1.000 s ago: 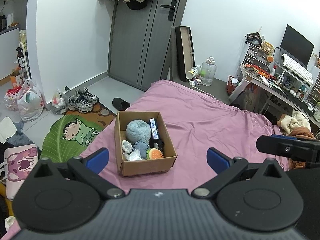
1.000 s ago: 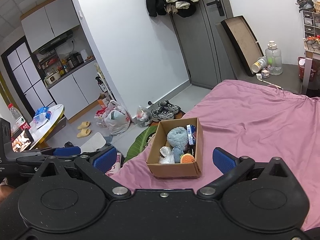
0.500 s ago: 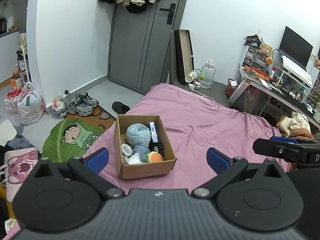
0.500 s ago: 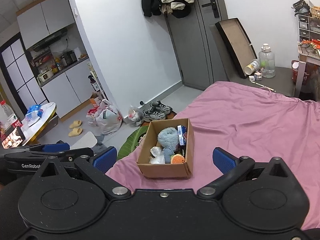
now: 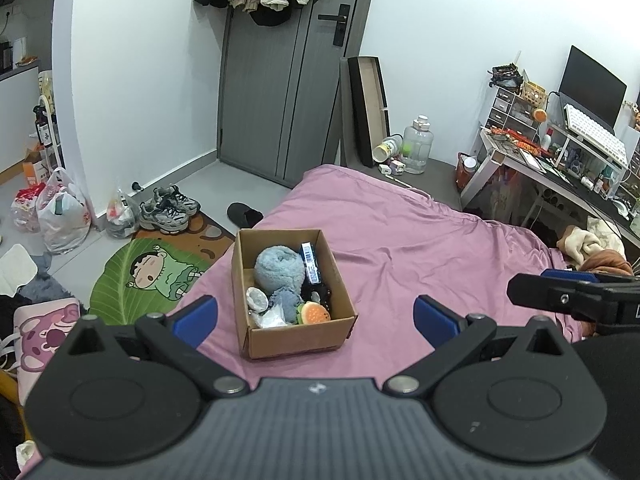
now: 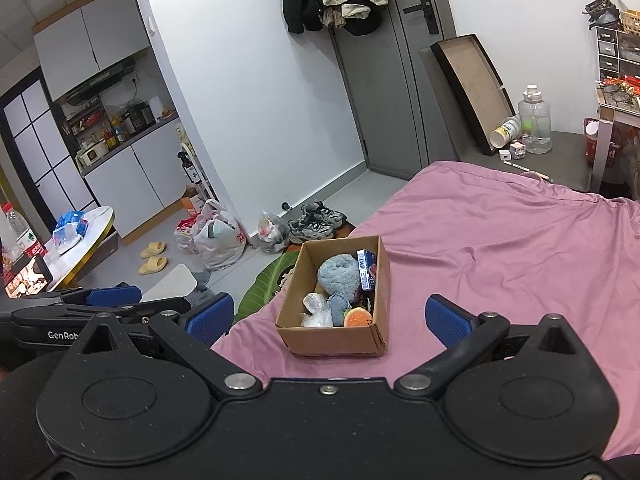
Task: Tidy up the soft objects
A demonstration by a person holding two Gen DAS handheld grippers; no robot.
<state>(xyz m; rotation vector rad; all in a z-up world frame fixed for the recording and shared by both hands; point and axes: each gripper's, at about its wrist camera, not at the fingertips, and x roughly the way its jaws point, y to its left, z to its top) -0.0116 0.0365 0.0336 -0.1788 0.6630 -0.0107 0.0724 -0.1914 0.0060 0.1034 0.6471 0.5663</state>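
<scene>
A bed covered in a wrinkled pink sheet [image 5: 420, 240] is lying ahead of both sets of fingers. A cardboard box [image 5: 296, 338] is sitting directly on the sheet near its left edge, ahead of and between the fingers in each wrist view [image 6: 332, 340].

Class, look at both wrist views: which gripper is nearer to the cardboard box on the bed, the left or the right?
Neither clearly; it looks about even. The left gripper and the right gripper each hover open just short of the cardboard box, which shows between their fingers in each view; neither touches it.
</scene>
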